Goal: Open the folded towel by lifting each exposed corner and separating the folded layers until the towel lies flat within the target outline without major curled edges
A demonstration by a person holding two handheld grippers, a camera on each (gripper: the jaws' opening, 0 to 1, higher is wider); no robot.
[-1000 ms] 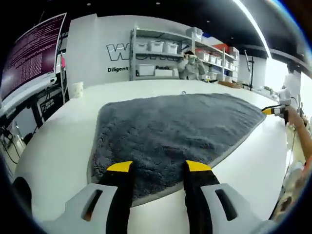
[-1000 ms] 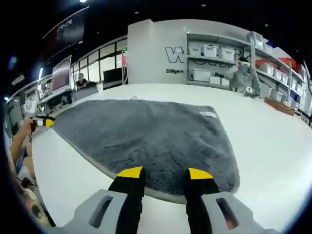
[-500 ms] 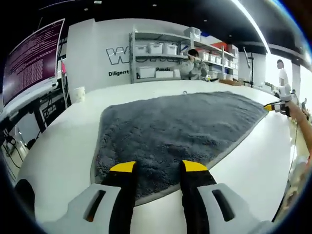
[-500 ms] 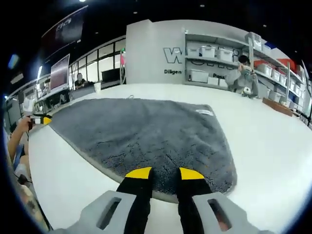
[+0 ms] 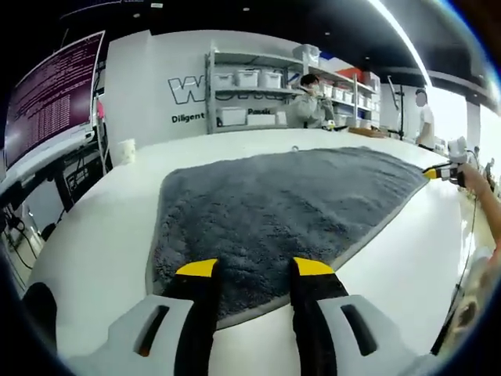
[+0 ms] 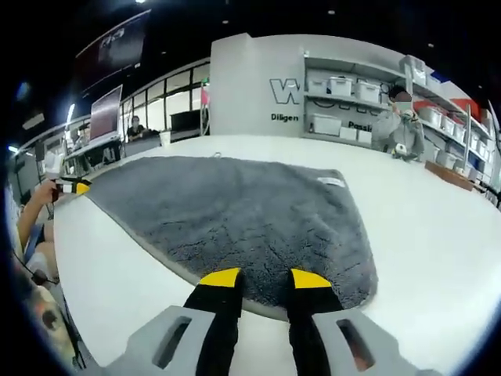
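Left gripper view: one grey towel [image 5: 282, 207] lies spread on one white table [image 5: 94, 235], its pile facing up and a paler hem running round the edge. The left gripper [image 5: 254, 268] sits low over the towel's near edge, its two yellow-tipped jaws parted with towel showing in the gap between them; nothing is clamped. At the towel's far right corner the right gripper [image 5: 435, 174] comes in small, with a hand [image 5: 470, 178] behind it; whether its jaws are parted cannot be told from here. Behind the table stand one shelf unit [image 5: 258, 90] with white bins, one screen [image 5: 51, 98] of text at the left, and one white cup [image 5: 125, 149] near the table's far left edge. Two people [image 5: 309, 98] stand in the background, one by the shelves and one further right.

Right gripper view: the same towel [image 6: 243, 215] lies flat on the table [image 6: 438, 235], with one small white label [image 6: 332, 182] at its far right edge. The right gripper [image 6: 264, 277] rests at the near edge, its two yellow-tipped jaws apart, holding nothing. At the towel's left corner the left gripper [image 6: 77, 186] shows small beside a hand [image 6: 41, 194]. One person stands at the shelf unit [image 6: 352, 98], and one sits at the left.
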